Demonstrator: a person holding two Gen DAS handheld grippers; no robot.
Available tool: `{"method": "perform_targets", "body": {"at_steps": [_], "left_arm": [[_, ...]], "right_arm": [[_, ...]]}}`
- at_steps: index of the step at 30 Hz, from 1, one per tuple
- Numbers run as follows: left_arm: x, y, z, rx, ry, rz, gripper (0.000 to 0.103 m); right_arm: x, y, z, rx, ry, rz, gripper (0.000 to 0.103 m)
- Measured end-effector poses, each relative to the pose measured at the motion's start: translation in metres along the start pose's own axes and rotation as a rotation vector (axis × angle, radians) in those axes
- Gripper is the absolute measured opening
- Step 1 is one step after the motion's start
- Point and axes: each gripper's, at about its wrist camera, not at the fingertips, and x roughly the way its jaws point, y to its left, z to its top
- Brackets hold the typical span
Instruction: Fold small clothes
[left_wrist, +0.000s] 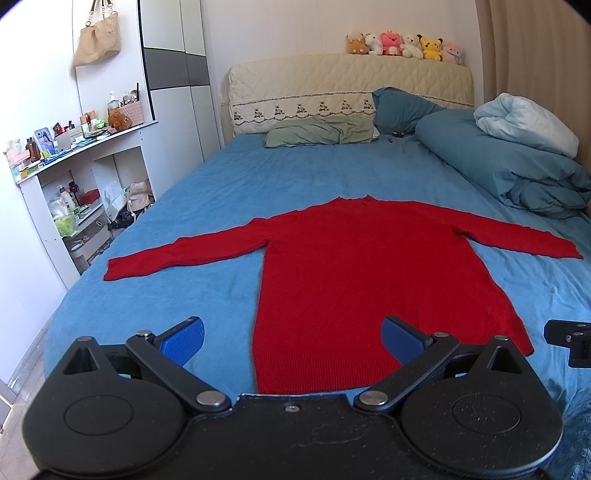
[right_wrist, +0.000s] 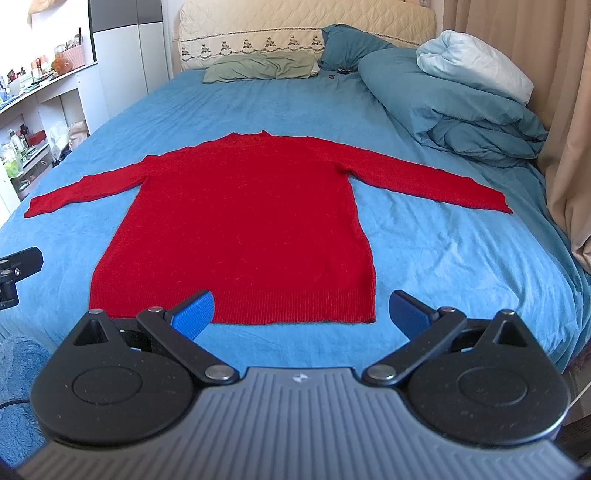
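Your left gripper (left_wrist: 291, 339) and right gripper (right_wrist: 301, 312) both sit released, holding nothing. Just ahead, the red sweater (right_wrist: 243, 221) lies flat on the bed (right_wrist: 443, 240), sleeves outstretched, hem nearest you.

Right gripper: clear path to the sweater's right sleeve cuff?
Probably yes. The right gripper is open, the red sweater lies flat, and only bare blue sheet lies before the right sleeve cuff.

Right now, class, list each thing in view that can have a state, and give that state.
red sweater: unfolded, flat on the bed, both sleeves spread out.
left gripper: open, empty.
right gripper: open, empty.
blue duvet: bunched in a heap.
green pillow: lying flat, rumpled.
tote bag: hanging on the wall.
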Motion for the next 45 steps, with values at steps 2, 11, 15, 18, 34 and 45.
{"method": "perform_targets", "body": {"at_steps": [2, 11, 15, 18, 34, 45], "left_arm": [[0.0, 0.0, 0.0, -0.001, -0.001, 0.001, 0.103], [0.001, 0.001, 0.001, -0.007, 0.005, 0.001, 0.103], [0.001, 0.003, 0.001, -0.016, 0.007, -0.002, 0.103], [0.001, 0.003, 0.007, -0.026, 0.007, -0.012, 0.103], [0.089, -0.07, 0.198, 0.107, -0.242, -0.183, 0.103], [0.272, -0.185, 0.255, 0.189, -0.147, -0.303, 0.103]], "right_arm": [[0.001, 0.0, -0.001, 0.0, -0.001, -0.002, 0.103], [0.0, 0.004, 0.002, -0.008, 0.001, 0.001, 0.103], [0.0, 0.005, 0.003, -0.008, 0.0, -0.001, 0.103], [0.0, 0.003, 0.007, 0.008, -0.007, 0.011, 0.103], [0.064, -0.127, 0.134, 0.163, -0.128, -0.163, 0.103], [0.22, -0.269, 0.149, 0.377, -0.066, -0.297, 0.103]]}}
